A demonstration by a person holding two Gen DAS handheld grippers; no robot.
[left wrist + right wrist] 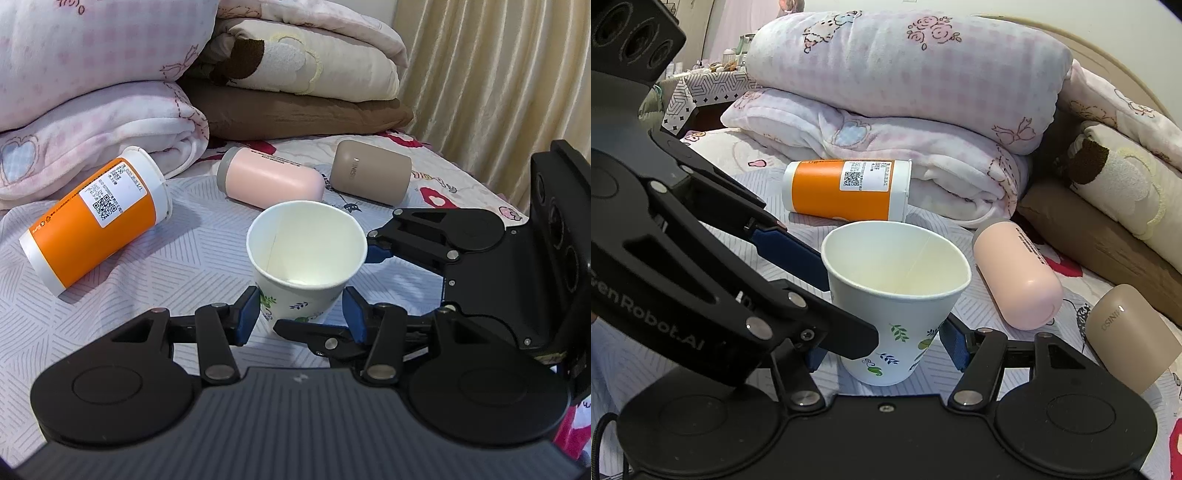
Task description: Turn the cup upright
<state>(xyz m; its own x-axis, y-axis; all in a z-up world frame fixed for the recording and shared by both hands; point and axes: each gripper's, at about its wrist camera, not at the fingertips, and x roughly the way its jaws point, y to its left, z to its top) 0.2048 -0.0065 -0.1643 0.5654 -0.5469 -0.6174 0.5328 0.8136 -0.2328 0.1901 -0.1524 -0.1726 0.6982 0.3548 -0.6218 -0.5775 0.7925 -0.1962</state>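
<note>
A white paper cup (306, 254) with leaf prints stands upright on the bed, mouth up and empty; it also shows in the right wrist view (894, 302). My left gripper (299, 314) is open, its blue pads on either side of the cup's lower body with small gaps. My right gripper (882, 350) is open around the cup's base from the other side. In the left wrist view the right gripper (321, 295) reaches in from the right. In the right wrist view the left gripper (812, 306) comes in from the left.
An orange and white cup (99, 218) lies on its side at the left. A pink bottle (269, 181) and a beige cup (369, 171) lie behind. Folded blankets (96, 92) are stacked at the back, and a curtain (498, 74) hangs at the right.
</note>
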